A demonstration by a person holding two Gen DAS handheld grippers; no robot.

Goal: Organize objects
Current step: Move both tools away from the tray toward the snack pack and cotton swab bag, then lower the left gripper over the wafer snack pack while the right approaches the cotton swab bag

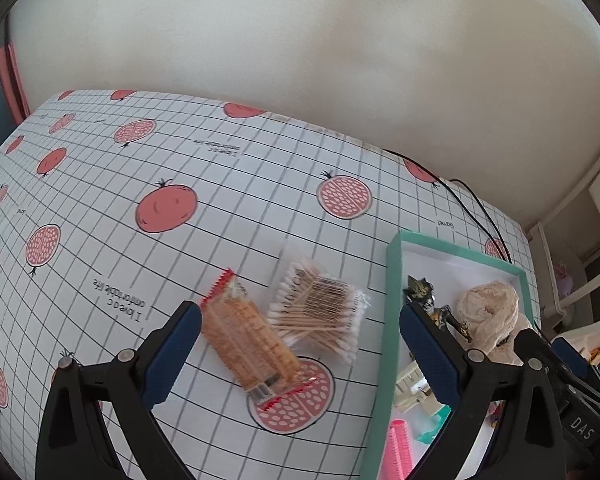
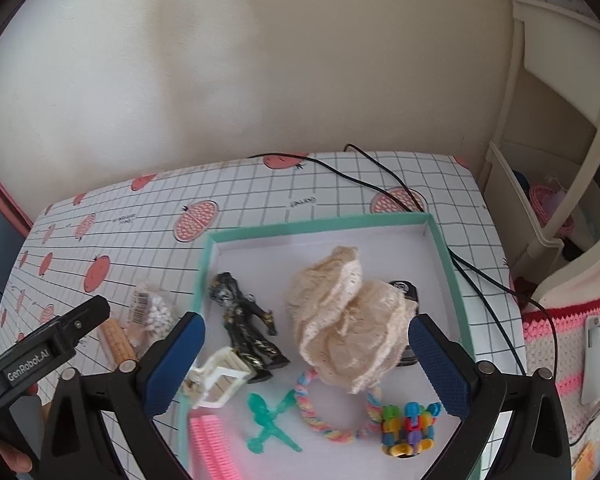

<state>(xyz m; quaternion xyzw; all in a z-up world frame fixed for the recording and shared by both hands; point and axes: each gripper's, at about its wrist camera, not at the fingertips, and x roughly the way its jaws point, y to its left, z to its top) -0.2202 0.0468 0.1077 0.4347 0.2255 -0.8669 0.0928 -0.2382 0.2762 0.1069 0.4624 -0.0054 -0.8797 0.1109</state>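
Two items lie outside the tray (image 1: 392,300) on the bench (image 1: 228,184): an orange wafer packet (image 1: 248,344) and a bag of cotton swabs (image 1: 320,312), touching each other, just beside the tray's left wall. The left gripper (image 1: 300,356) hangs above them with its jaws wide and nothing between them; the packet sits toward the 9 o'clock jaw, the swabs toward 12 o'clock of the gap.

The right gripper (image 2: 306,364) hovers over the tray, jaws wide and empty, with the cream lace cloth (image 2: 348,320) between them. The dark figurine (image 2: 248,324), green toy (image 2: 268,420), braided ring (image 2: 336,412), pink comb (image 2: 212,448) and bead cluster (image 2: 408,428) are inside the tray.

Judgement: the packet is the likely next pick. Recommend centring over it and closing across its narrow width, clear of the slippery swab bag. Set it down in the bare area at the tray's 12 o'clock.
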